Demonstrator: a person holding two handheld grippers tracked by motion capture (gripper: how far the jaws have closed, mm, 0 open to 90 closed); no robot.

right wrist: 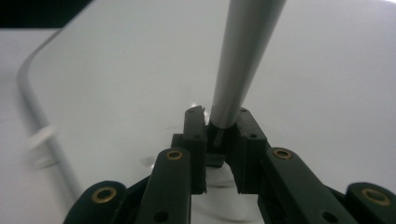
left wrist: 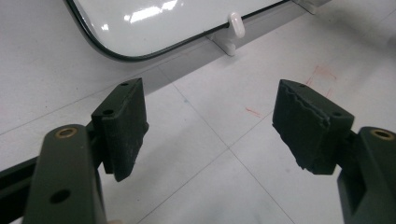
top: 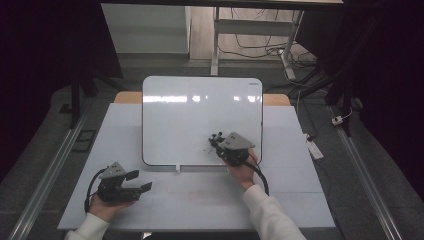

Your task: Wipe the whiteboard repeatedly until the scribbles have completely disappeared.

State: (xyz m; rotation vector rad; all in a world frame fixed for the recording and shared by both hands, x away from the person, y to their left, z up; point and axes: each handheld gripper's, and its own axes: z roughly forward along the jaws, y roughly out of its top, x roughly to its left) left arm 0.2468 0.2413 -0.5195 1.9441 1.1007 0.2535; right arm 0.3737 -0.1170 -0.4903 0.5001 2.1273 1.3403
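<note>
Judging from how things lie, the work is read as writing or drawing on the glossy white rectangular whiteboard with rounded corners and a thin dark edge (top: 200, 107), and only its start appears done. A few small dark marks (top: 209, 148) are seen on the board's lower right part in the high view, just beside the right gripper (top: 218, 142); the remainder of the surface is left blank, so nearly all of any writing is judged to be still ahead.

In the right gripper view, a slim grey cylindrical marker (right wrist: 243, 60) is clamped between the jaws at lower centre, its barrel rising toward the top of the frame over the board. The barrel looks smooth and plain; its tip is hidden, so contact with the board cannot be told.

The left gripper (top: 134, 181) is held at the lower left of the high view, over the pale grey table (top: 200, 200), with its jaws spread apart and nothing between them. The board's lower edge and a small white clip (left wrist: 236, 24) are seen beyond them at the top of the left gripper view.
</note>
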